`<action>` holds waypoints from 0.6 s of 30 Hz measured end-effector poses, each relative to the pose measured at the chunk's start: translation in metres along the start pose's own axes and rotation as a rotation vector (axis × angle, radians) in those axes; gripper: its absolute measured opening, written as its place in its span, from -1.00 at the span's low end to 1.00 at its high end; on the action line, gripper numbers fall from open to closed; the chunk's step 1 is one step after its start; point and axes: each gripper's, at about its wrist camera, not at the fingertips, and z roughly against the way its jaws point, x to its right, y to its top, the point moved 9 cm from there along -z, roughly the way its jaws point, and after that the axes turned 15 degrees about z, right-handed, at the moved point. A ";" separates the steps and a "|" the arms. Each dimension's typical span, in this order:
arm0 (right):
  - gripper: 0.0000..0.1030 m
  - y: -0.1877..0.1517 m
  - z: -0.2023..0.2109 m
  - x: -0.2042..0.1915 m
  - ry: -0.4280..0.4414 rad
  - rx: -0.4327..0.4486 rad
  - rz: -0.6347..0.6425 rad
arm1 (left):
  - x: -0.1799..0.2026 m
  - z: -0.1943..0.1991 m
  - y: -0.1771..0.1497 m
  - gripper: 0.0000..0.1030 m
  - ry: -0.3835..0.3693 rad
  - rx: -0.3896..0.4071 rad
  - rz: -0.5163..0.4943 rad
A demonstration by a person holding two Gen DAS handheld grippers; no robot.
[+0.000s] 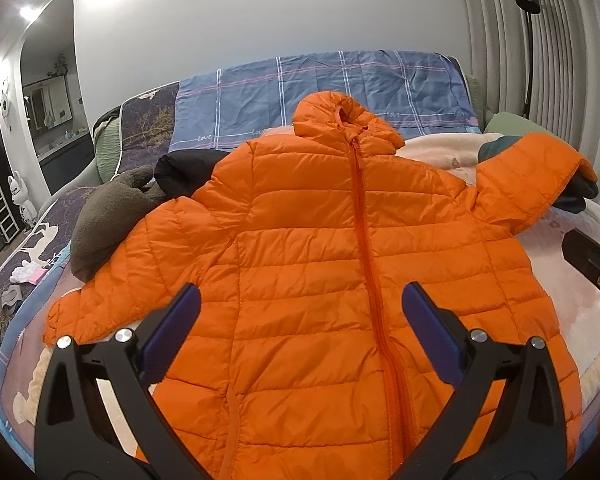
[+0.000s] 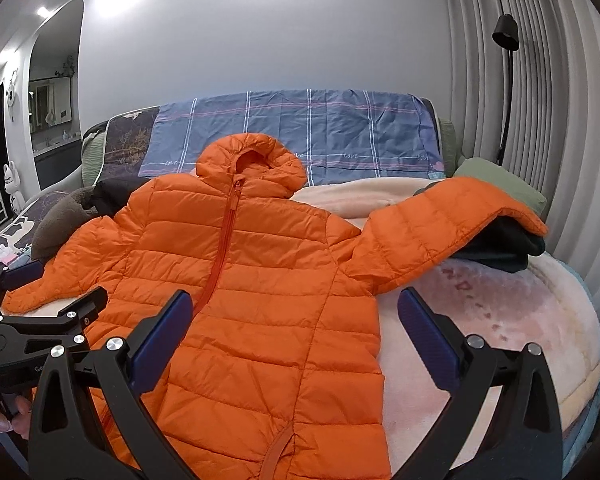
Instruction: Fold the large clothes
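Note:
An orange hooded puffer jacket (image 1: 320,264) lies front up and zipped on the bed, hood toward the headboard, both sleeves spread out. It also shows in the right wrist view (image 2: 252,280). My left gripper (image 1: 300,312) is open and empty, hovering above the jacket's lower front. My right gripper (image 2: 296,320) is open and empty above the jacket's lower right side. The right sleeve (image 2: 452,224) rests on a pile of dark clothes (image 2: 500,248). The left gripper also shows at the left edge of the right wrist view (image 2: 52,292).
A pale pink blanket (image 2: 500,340) covers the bed under the jacket. A brown fleece garment (image 1: 112,216) and a black one (image 1: 184,172) lie at the left. A blue plaid cloth (image 1: 320,96) drapes the headboard. A floor lamp (image 2: 506,80) and curtains stand at the right.

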 end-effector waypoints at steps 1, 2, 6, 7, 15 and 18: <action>0.97 0.000 0.000 0.001 0.001 -0.001 0.000 | 0.001 0.000 0.000 0.96 -0.001 0.000 -0.003; 0.97 0.000 0.000 0.001 0.001 0.000 0.000 | 0.001 0.000 0.000 0.96 -0.001 0.000 -0.006; 0.97 0.000 0.000 0.000 0.001 0.001 -0.002 | 0.002 0.001 0.000 0.96 -0.004 0.000 -0.009; 0.97 0.000 0.000 0.000 0.001 0.000 -0.001 | 0.003 0.001 0.000 0.96 -0.004 -0.001 -0.010; 0.97 -0.001 0.000 0.001 0.005 -0.003 -0.009 | 0.004 0.001 -0.002 0.96 -0.010 -0.007 -0.009; 0.97 -0.002 -0.001 0.002 0.010 -0.005 -0.016 | 0.004 0.001 -0.002 0.96 -0.009 -0.006 -0.010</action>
